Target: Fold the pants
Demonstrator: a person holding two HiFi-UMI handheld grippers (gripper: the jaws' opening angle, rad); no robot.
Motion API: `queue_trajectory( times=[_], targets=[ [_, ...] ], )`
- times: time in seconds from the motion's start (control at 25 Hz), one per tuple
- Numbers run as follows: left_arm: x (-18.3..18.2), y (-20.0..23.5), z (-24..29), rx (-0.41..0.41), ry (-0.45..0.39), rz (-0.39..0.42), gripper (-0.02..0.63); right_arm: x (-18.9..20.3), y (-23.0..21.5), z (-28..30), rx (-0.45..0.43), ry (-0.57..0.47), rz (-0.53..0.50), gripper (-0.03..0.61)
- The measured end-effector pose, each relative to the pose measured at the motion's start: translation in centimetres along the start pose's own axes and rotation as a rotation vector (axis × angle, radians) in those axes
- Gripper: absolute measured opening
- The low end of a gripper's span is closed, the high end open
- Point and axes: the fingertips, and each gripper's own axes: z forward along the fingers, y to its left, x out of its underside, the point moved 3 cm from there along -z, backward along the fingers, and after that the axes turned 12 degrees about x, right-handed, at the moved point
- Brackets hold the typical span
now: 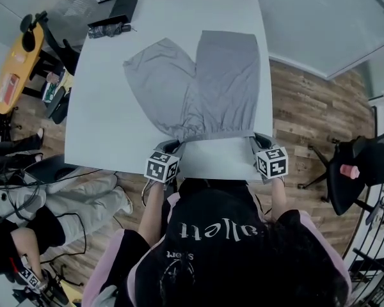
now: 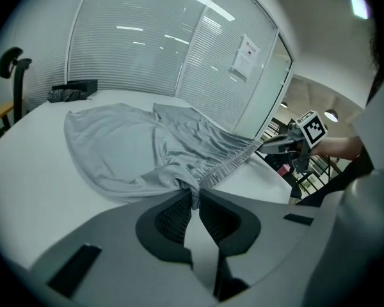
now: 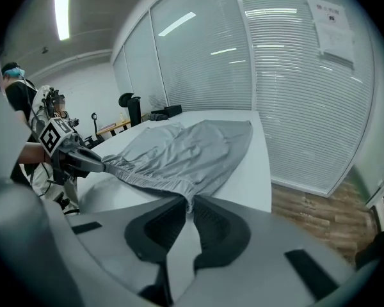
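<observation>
White square tabletop (image 1: 102,133) lies under the job. Nearest, the left gripper (image 2: 195,202) and right gripper (image 3: 191,204) are each clamped tight on 1 end of the elastic waistband (image 1: 219,133) of the thin light grey pants (image 1: 208,82). The pants' 2 legs stretch away ahead of them. The grasp looks done. Next, I judge, both grippers should lift evenly and carry the waistband forward toward the hems.

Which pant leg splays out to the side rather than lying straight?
The left leg in the head view: it angles off to the left, while the right leg runs straight away from the waistband.
</observation>
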Motion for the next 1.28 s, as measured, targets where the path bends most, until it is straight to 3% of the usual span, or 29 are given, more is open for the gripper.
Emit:
queue_trajectory(
  times=[0.2, 0.48, 0.76, 1.04, 1.28],
  targets=[
    [-0.7, -1.9, -2.4, 0.001, -0.036, 0.044, 0.055, -1.1, 0.7, -2.3, -0.052, -0.058, 0.018, 0.051],
    [-2.1, -3.7, -6.2, 0.031, -0.149, 0.072, 0.052, -3.0, 1.7, -5.2, -0.125, -0.115, 0.044, 0.049],
    [-4.7, -7.1, -10.4, 0.162, -0.265, 0.246, 0.052, -6.0, 2.6, -9.1, -0.198, -0.208, 0.066, 0.046],
    [-7.9, -10.0, -14.5, 0.281, -0.413, 0.353, 0.051, -9.2, 3.8, -13.7, -0.300, -0.296, 0.019, 0.044],
    [-9.4, -12.1, -16.8, 0.328, -0.448, 0.444, 0.051, -10.2, 4.5, -17.4, -0.367, -0.339, -0.063, 0.044]
  ],
)
